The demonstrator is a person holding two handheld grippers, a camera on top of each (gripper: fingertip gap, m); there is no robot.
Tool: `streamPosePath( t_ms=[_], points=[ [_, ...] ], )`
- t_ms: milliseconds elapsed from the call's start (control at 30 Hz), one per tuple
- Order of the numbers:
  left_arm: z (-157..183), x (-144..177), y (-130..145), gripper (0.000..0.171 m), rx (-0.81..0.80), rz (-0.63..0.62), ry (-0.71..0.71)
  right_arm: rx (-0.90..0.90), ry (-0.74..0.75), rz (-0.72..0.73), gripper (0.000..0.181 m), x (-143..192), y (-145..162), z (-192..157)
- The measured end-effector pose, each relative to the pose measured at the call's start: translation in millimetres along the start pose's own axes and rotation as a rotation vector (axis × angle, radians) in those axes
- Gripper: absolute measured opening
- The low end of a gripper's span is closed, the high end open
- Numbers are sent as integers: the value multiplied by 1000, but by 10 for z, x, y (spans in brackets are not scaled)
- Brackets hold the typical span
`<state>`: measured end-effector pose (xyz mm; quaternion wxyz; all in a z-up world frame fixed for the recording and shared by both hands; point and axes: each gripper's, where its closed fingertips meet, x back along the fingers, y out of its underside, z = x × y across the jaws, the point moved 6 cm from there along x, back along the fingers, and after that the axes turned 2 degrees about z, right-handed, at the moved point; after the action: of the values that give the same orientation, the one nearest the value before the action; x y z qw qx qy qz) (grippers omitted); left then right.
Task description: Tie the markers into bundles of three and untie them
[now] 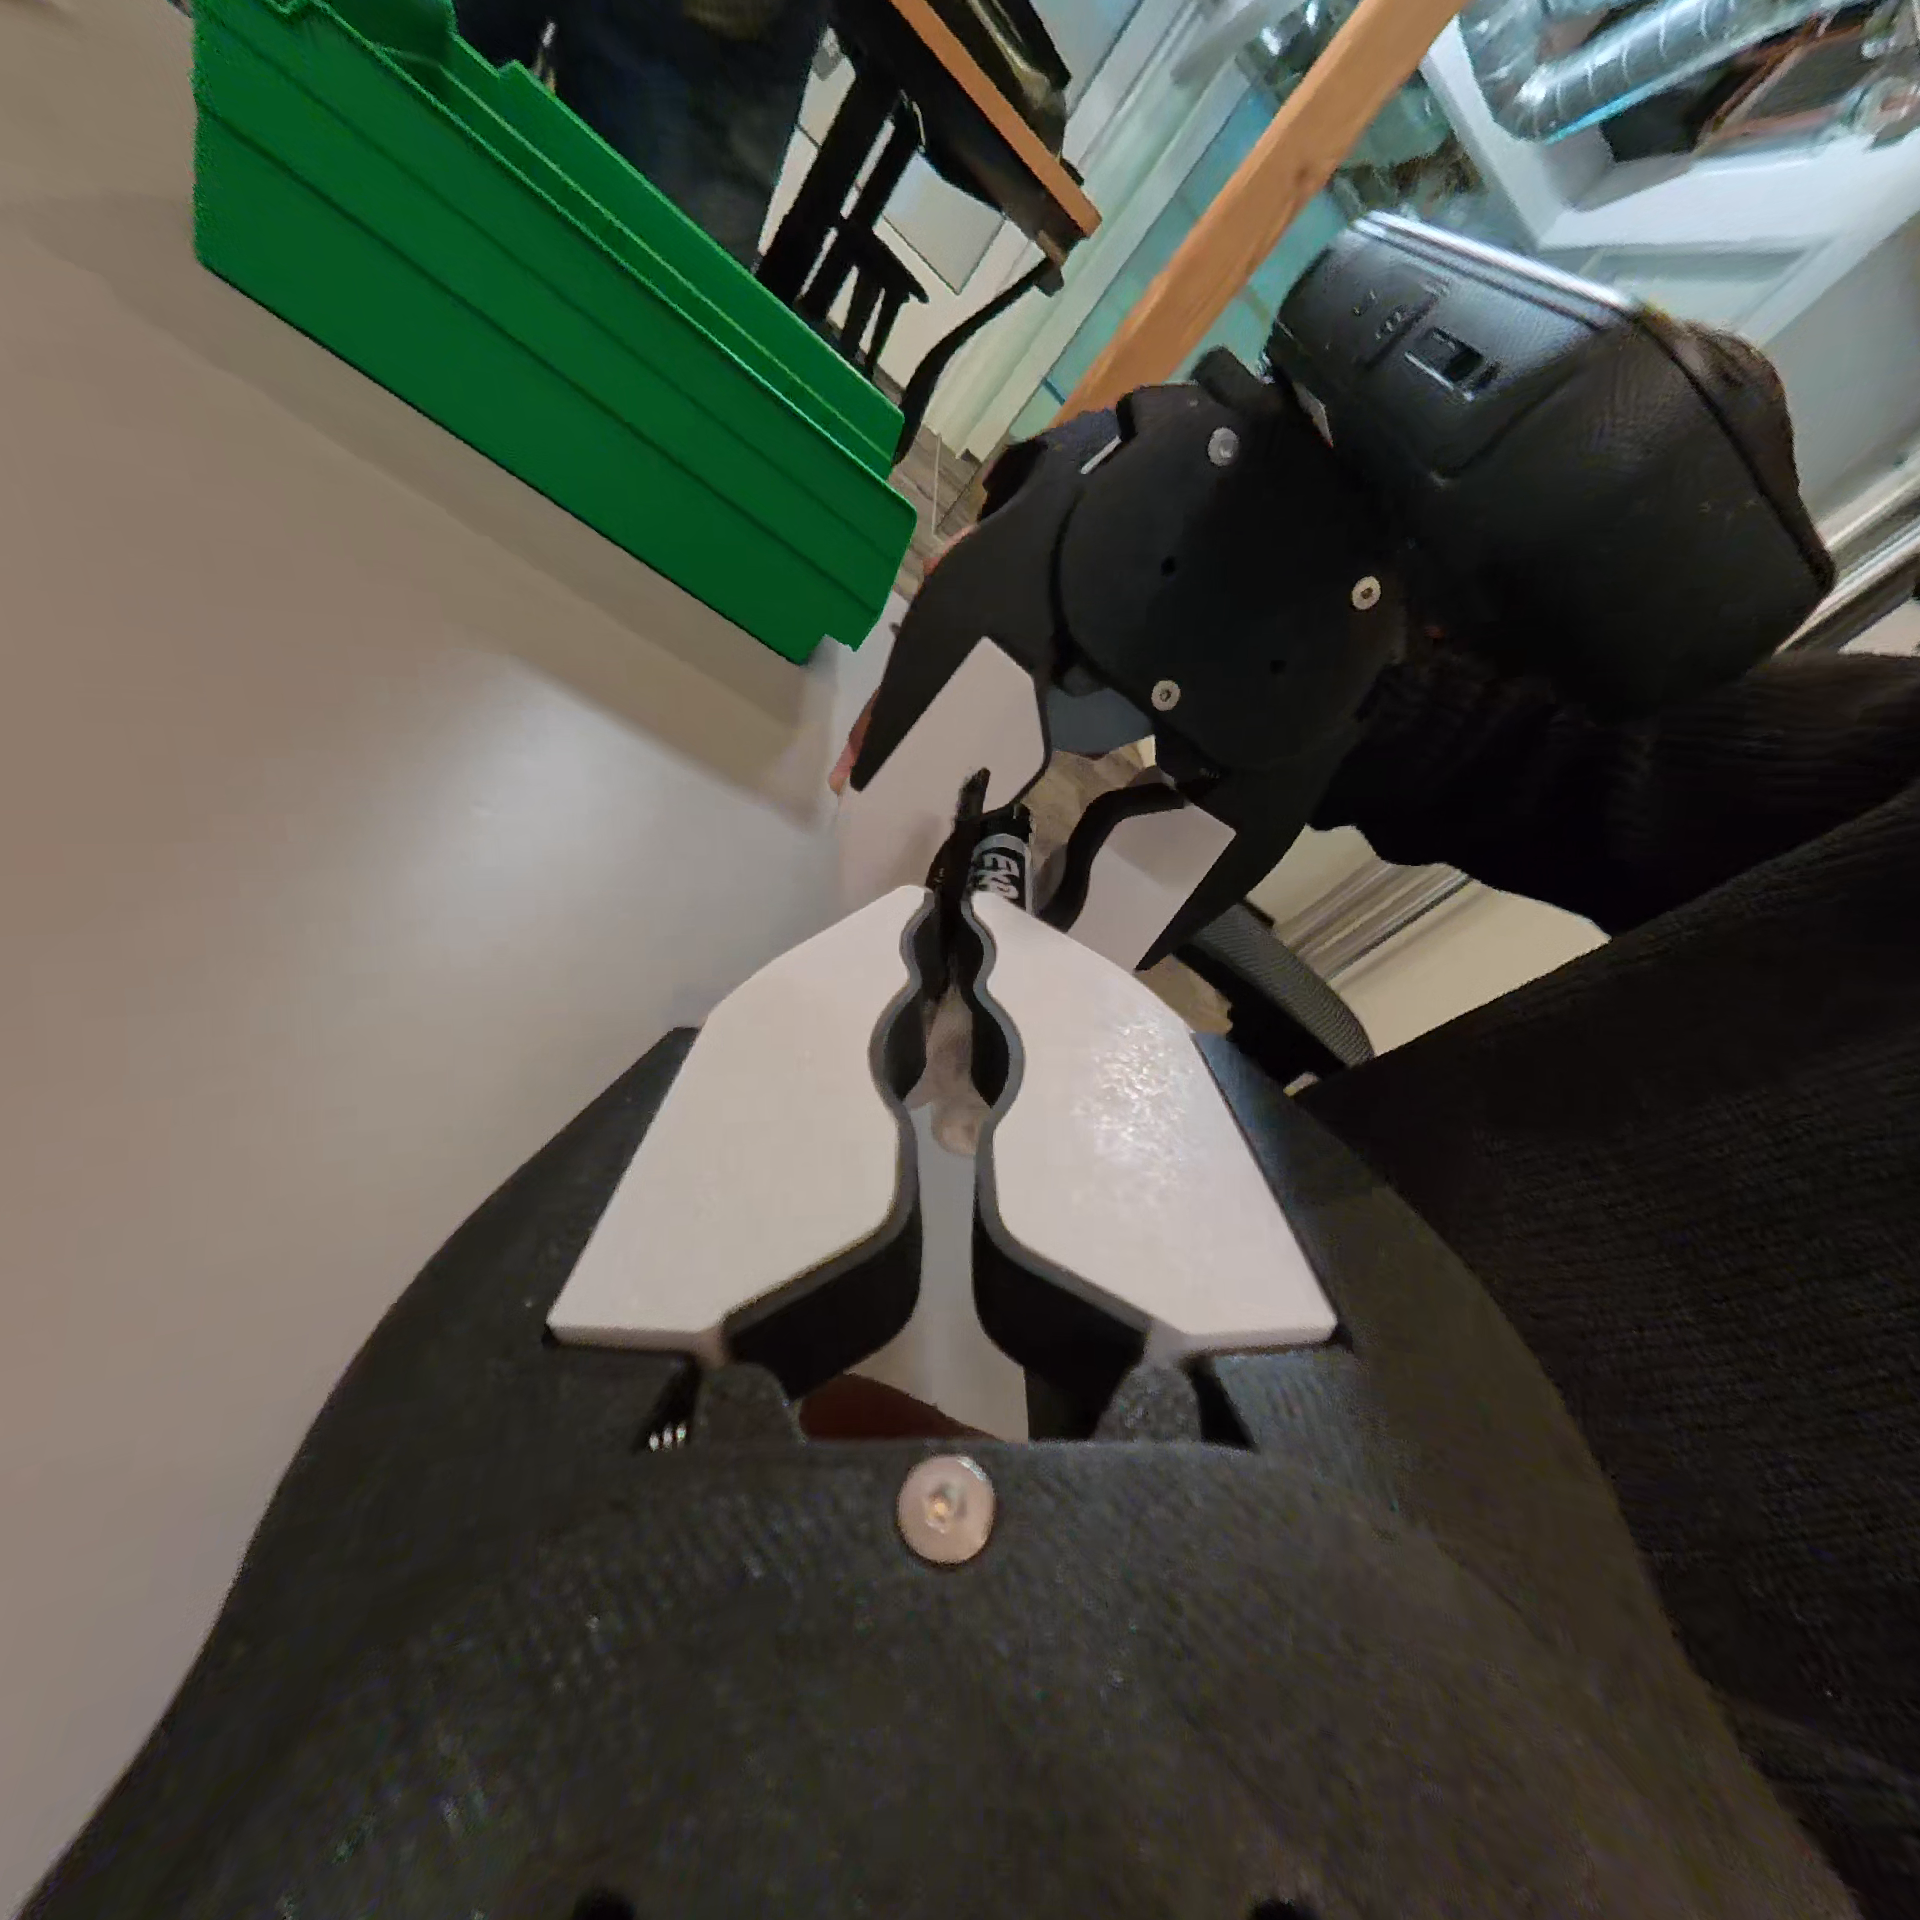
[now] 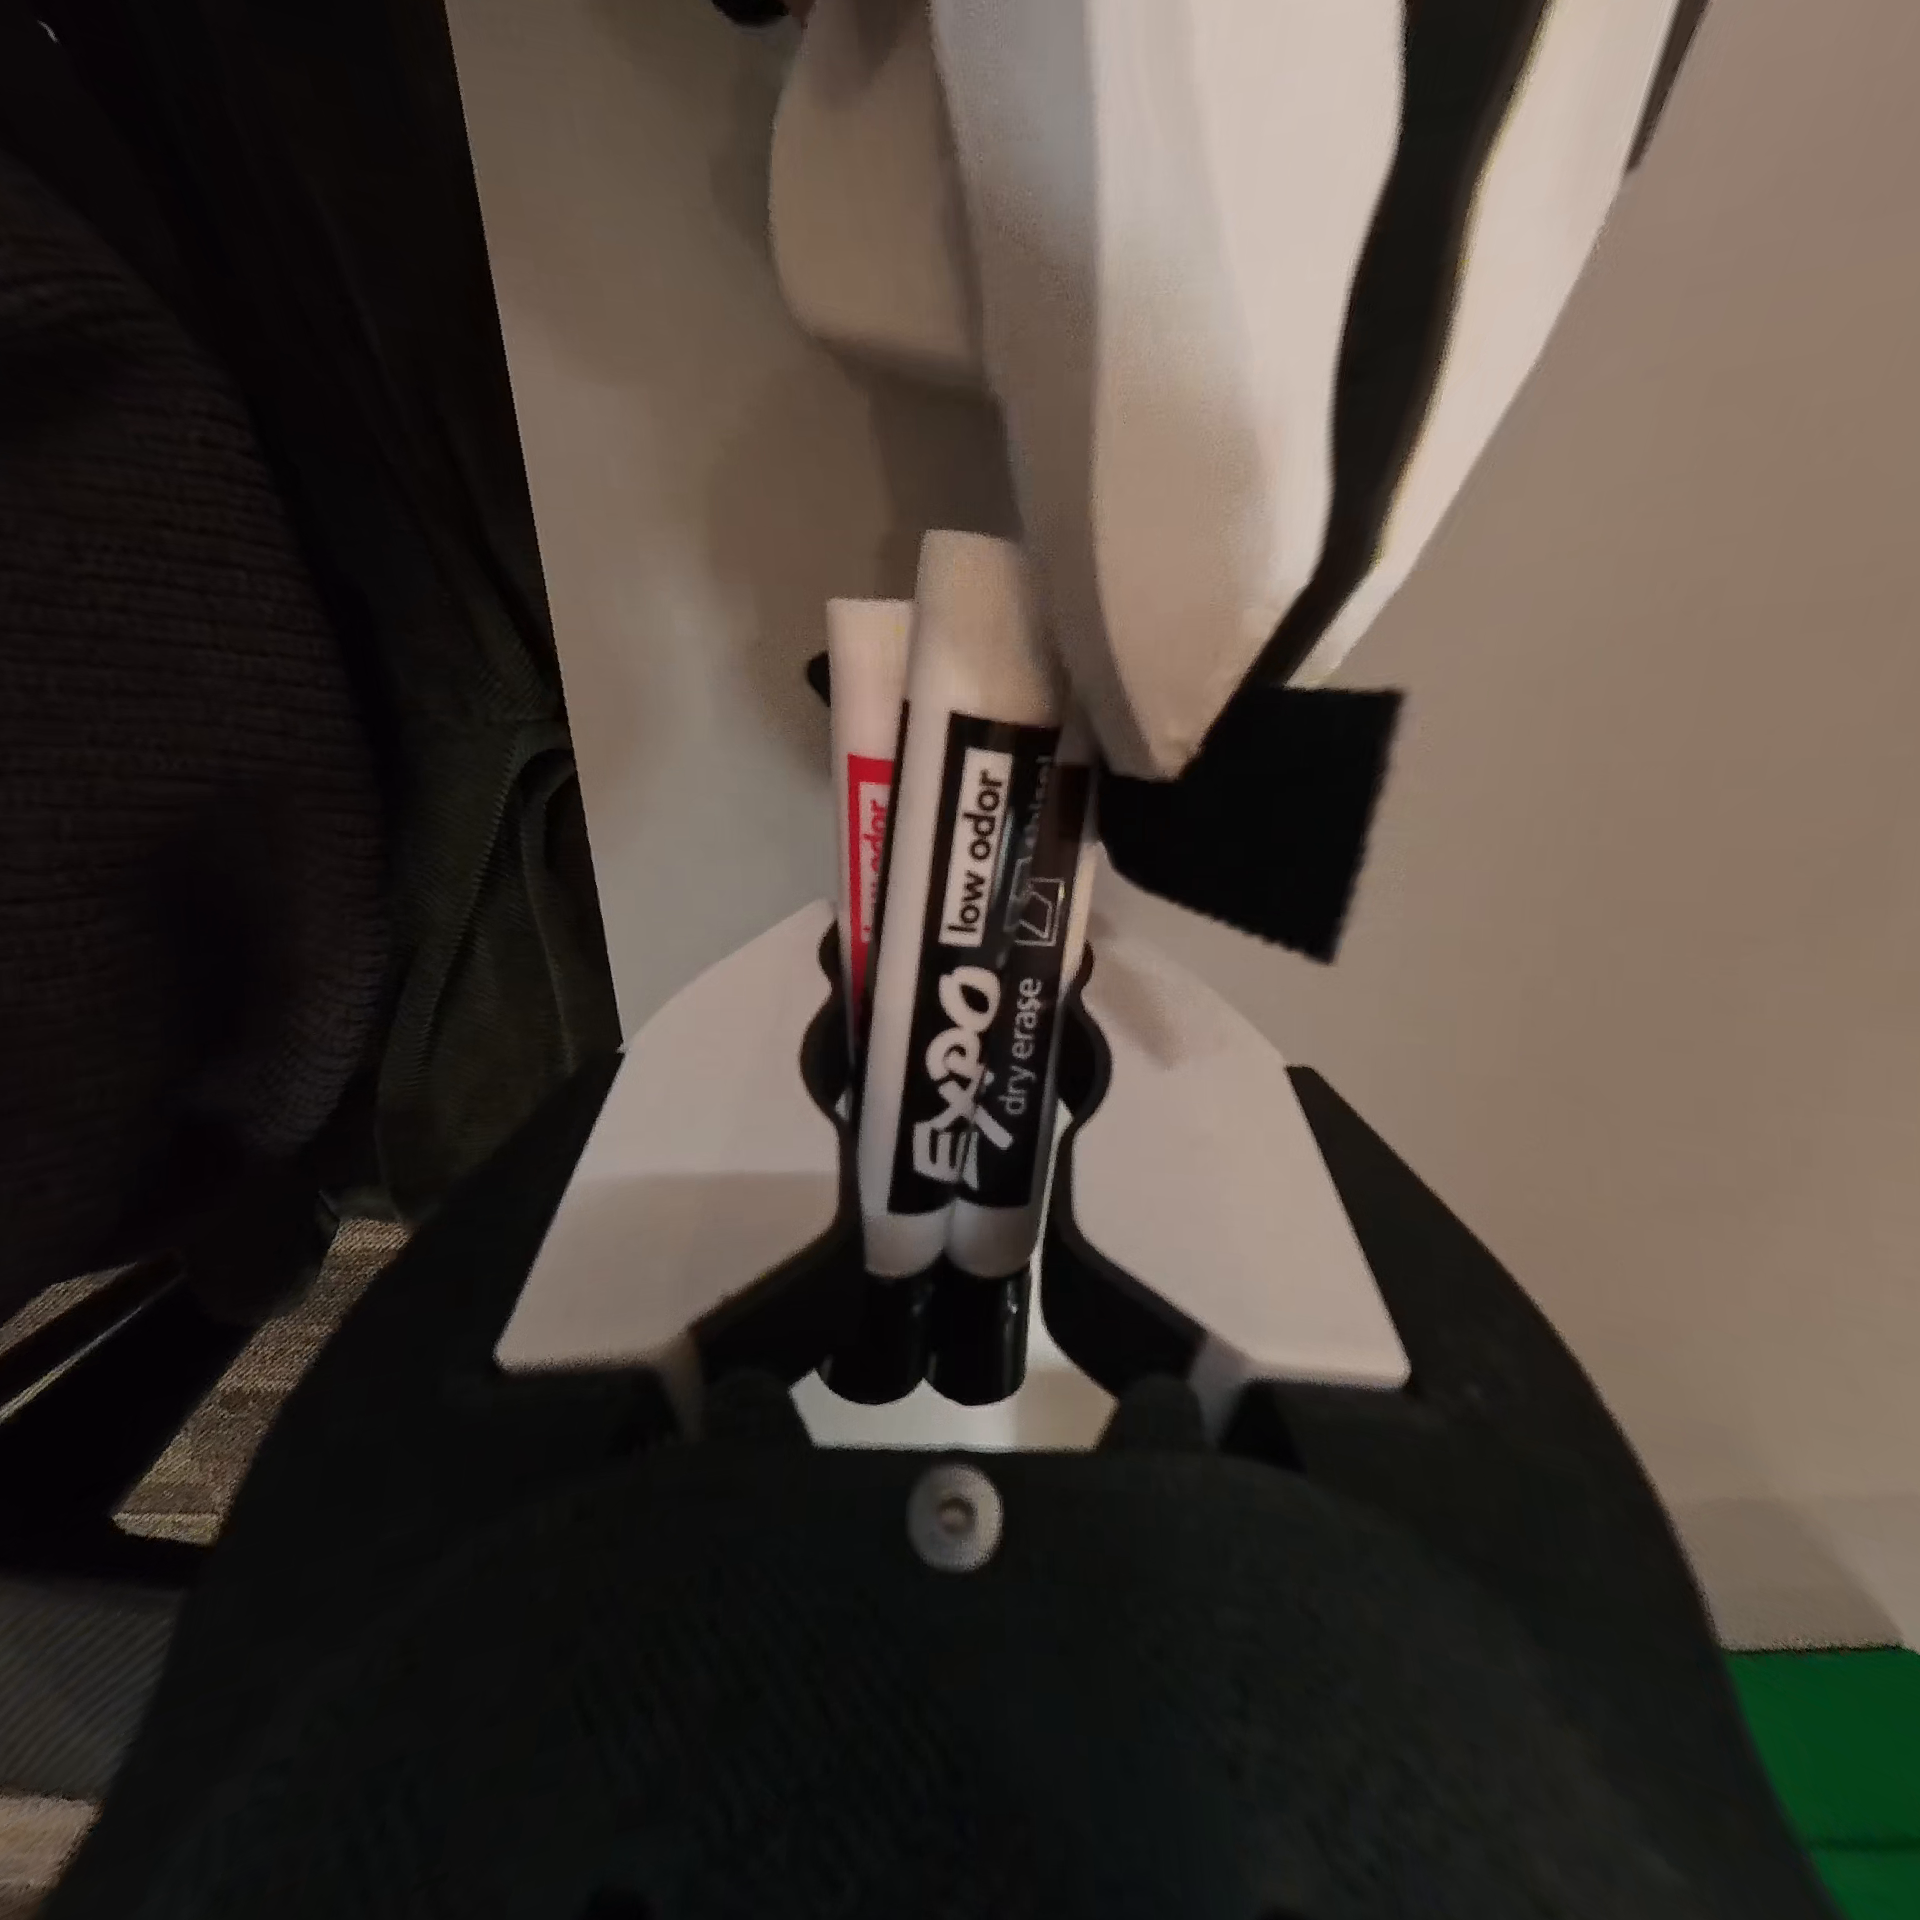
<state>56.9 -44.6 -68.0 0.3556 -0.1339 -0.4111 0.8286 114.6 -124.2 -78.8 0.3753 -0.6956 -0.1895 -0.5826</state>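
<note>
My right gripper (image 2: 956, 935) is shut on a bundle of three markers (image 2: 966, 935), two with black labels and one with a red label, with their black caps toward the camera. My left gripper (image 1: 948, 909), with white fingers, is shut on a black strap (image 1: 961, 831) beside the markers (image 1: 1006, 862). In the right wrist view the left gripper (image 2: 1195, 727) comes in from above, and the strap (image 2: 1247, 821) sticks out to the right of the bundle. In the left wrist view the right gripper (image 1: 1008, 871) is the black body just beyond my fingers.
The white table (image 1: 312, 935) lies under both grippers. Stacked green bins (image 1: 520, 312) stand at the far left, and a corner shows in the right wrist view (image 2: 1818, 1766). A person's dark clothing (image 2: 208, 623) lies along the table edge. A wooden desk and a black chair stand beyond. The grippers' ends are close to 7 cm from one another.
</note>
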Motion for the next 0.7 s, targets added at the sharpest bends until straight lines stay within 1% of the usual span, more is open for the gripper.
streamPosePath(
  t_ms=[167,367,533,600,633,700],
  points=[
    [97,-63,42,4,-118,-46,8,6,-11,-7,37,-30,-2,-14],
    [223,-69,47,5,-287,-67,8,8,-13,-11,37,-43,-3,-20],
    [267,-65,96,8,-448,-97,-49,10,-11,-10,38,-43,-9,-19],
    [270,-68,97,10,-473,-94,-71,11,-9,-10,38,-42,-14,-19],
    [281,-68,95,16,-477,-89,-67,11,-8,-10,38,-41,-15,-18],
    [300,-66,95,18,-480,-85,-53,11,-6,-9,37,-37,-18,-13]
  ],
)
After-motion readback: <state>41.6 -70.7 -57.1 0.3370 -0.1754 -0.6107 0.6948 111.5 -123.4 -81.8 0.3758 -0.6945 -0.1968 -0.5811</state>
